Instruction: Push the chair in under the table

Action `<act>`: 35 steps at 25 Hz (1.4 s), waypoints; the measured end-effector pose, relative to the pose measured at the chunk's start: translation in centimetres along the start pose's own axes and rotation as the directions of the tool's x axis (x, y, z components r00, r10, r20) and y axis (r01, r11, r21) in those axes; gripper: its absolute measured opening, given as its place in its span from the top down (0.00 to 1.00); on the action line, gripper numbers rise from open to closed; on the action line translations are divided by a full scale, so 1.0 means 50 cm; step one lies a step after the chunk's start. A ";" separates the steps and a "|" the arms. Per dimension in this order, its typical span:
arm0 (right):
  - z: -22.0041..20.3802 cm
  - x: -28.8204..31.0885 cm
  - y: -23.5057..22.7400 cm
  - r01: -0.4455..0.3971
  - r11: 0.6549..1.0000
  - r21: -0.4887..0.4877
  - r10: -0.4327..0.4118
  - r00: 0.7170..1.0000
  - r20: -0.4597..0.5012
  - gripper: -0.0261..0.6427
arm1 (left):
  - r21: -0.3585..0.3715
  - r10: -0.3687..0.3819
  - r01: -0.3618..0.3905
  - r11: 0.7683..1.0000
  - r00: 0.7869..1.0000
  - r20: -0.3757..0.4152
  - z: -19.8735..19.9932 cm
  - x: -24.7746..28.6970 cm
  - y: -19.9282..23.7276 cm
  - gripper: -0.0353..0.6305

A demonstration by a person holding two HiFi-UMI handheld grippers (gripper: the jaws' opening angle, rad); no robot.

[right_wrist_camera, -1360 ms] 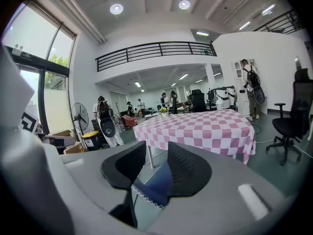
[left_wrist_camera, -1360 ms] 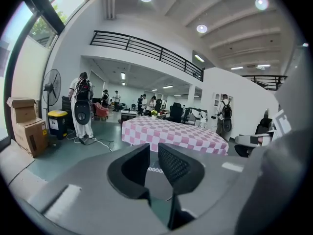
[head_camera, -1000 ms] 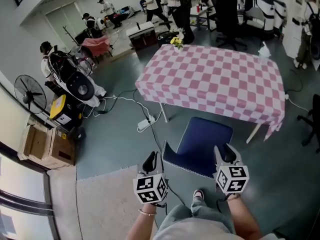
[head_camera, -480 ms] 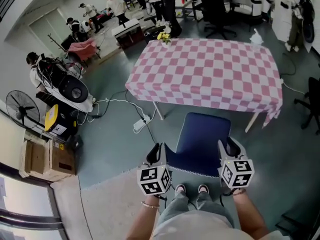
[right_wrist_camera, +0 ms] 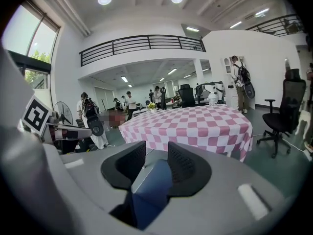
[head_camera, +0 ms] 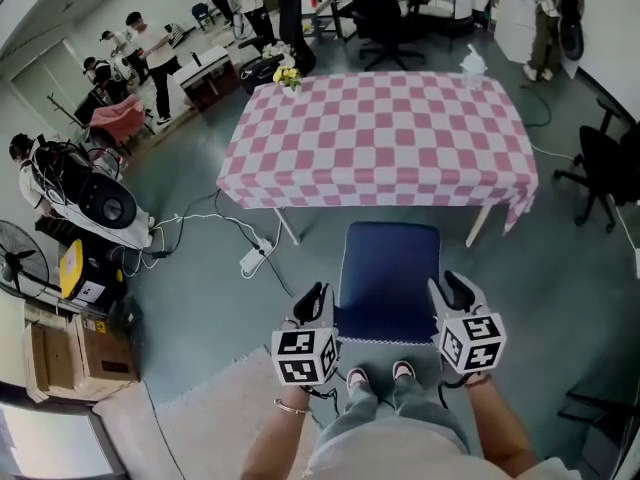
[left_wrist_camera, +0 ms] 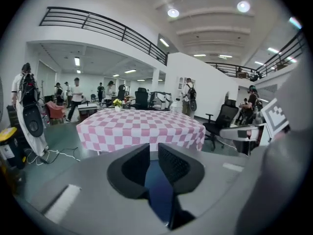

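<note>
The table (head_camera: 380,128), under a pink-and-white checked cloth (head_camera: 300,173), stands beyond the blue chair (head_camera: 388,278), whose seat is just before the near edge and not under it. The left gripper (left_wrist_camera: 153,153) is closed narrowly on the chair back's left edge. The right gripper (right_wrist_camera: 156,155), jaws wider, clamps its right edge. Its cube (head_camera: 470,343) shows black square markers.

No lettering, label, brand or number can be read anywhere here.

The tablecloth (head_camera: 375,133) was checked woven cloth; the chair (head_camera: 388,273) looked matt blue, the floor (head_camera: 200,288) smooth, faintly glossy.
</note>
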State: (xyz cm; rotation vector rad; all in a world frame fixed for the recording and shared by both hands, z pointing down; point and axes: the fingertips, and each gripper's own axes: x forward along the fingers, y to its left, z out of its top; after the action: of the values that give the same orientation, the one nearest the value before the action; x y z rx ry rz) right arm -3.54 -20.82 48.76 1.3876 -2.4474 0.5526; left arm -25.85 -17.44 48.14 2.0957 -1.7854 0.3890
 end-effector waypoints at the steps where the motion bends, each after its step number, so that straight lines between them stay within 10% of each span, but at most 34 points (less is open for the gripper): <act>1: -0.004 -0.004 0.003 -0.015 1.000 -0.011 0.015 1.000 -0.011 0.78 | 0.030 -0.042 0.043 0.999 0.999 -0.026 -0.008 0.003 -0.008 0.86; 9: -0.083 -0.033 0.089 -0.292 0.941 -0.171 0.252 0.941 -0.224 0.78 | 0.242 -0.363 0.428 0.871 0.892 -0.270 -0.090 -0.012 -0.094 0.86; 20: -0.242 -0.098 0.157 -0.555 0.758 -0.343 0.296 0.760 -0.578 0.78 | 0.445 -0.435 0.719 0.534 0.685 -0.585 -0.247 -0.062 -0.157 0.80; 26: -0.293 -0.097 0.125 -0.587 0.680 -0.440 0.170 0.709 -0.684 0.78 | 0.550 -0.349 0.726 0.413 0.684 -0.641 -0.295 -0.044 -0.148 0.79; 35: -0.360 -0.059 0.092 -0.628 0.611 -0.482 0.025 0.625 -0.780 0.78 | 0.583 -0.269 0.732 0.353 0.676 -0.686 -0.351 -0.008 -0.134 0.78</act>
State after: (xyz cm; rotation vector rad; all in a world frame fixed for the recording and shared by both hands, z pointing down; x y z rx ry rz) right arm -5.16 -8.29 62.67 0.2145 -1.8777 0.0806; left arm -18.92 -8.45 63.12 2.6357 -0.4757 1.6771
